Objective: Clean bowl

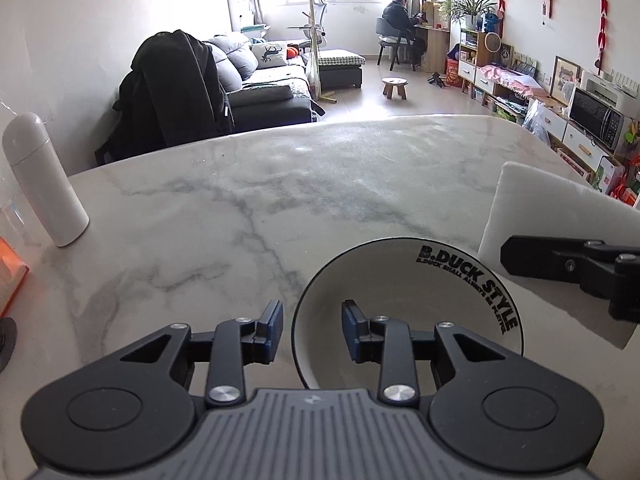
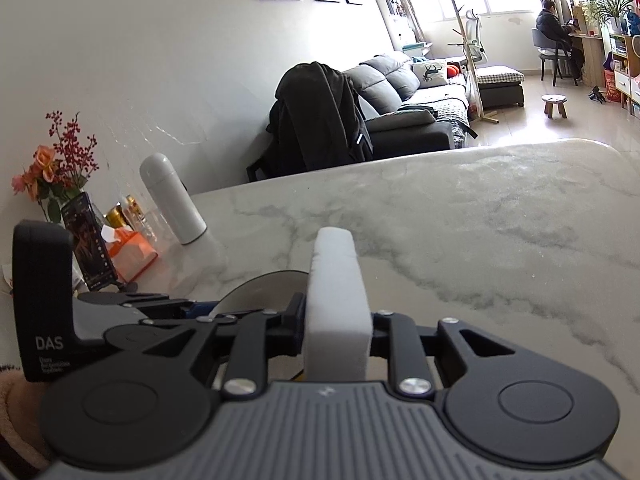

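From your left hand's camera, the bowl sits on the marble table, low and to the right, with black words printed inside it. Your left gripper has its fingers apart, one pad outside the near rim and one pad inside the bowl, and neither pad looks like it is pressing on the rim, so nothing is gripped yet. The white sponge stands up just past the bowl on the right, with the right gripper poking in beside it. From your right hand's camera, the right gripper is squeezed tight on the sponge, which sticks up between the fingers, and only a bit of the bowl peeks out to the left behind it. The bowl looks hard, smooth and easy to break (it could slide on the shiny table), so pinch its rim firmly with the left fingers. The sponge looks soft and light, so hold it low near its middle while you wipe.
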